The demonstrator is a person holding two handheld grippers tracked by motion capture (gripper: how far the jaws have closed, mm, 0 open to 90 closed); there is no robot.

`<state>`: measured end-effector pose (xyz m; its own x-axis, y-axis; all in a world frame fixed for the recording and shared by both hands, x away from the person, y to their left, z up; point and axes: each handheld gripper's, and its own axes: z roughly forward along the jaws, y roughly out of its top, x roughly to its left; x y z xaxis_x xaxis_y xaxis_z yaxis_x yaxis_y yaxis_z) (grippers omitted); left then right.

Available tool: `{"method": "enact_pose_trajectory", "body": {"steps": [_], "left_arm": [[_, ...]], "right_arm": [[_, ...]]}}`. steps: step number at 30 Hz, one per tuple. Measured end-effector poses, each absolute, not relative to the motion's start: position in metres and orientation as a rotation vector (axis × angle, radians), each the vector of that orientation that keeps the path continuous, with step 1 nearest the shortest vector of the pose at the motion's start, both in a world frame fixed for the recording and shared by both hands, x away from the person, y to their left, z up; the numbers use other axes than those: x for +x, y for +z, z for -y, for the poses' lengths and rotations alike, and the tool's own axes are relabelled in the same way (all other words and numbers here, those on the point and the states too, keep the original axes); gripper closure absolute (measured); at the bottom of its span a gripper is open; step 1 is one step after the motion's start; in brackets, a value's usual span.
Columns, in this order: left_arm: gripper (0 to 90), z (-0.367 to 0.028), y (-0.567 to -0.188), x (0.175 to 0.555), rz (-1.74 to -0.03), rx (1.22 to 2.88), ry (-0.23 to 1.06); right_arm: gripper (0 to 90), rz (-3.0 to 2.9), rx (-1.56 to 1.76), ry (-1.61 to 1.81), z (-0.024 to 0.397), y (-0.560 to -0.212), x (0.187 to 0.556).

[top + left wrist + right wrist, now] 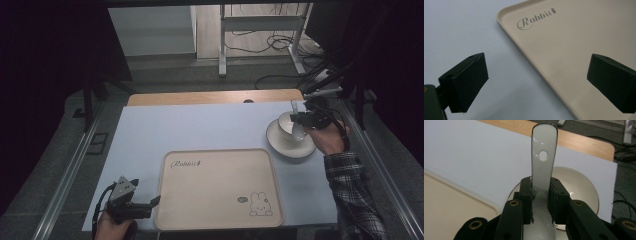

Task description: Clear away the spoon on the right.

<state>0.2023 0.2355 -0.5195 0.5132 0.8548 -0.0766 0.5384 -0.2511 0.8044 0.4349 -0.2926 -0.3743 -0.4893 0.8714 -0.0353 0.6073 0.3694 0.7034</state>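
Observation:
A beige tray (218, 187) printed with "Rabbit" and a small rabbit drawing lies at the table's front centre. At its front left corner my left gripper (151, 202) is open, one jaw over the blue mat and the other over the tray (564, 47). At the right, a white bowl (291, 126) sits on a white saucer (286, 145). My right gripper (302, 121) is shut on a white ceramic spoon (543, 162), holding it by the handle over the bowl (571, 185). The handle end with its hole points away from the jaws.
A light blue mat (200, 125) covers most of the wooden table (215, 97). Metal rails run along both sides. Beyond the far edge stand a frame's legs (222, 45) and loose cables (280, 42) on the floor.

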Motion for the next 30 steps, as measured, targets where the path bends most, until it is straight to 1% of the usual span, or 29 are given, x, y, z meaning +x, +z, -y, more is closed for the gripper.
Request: {"method": "enact_pose_trajectory", "body": {"steps": [13, 30], "left_arm": [[3.2, -0.235, -0.519, 0.202, -1.141, 1.933, 0.487], [3.2, -0.235, -0.520, 0.202, -1.137, 1.937, 0.492]], "right_arm": [[74.7, -2.341, 1.233, 0.887, 0.278, -0.384, 0.415], [74.8, -2.489, 1.189, 0.856, 0.260, -0.384, 0.386]]}}
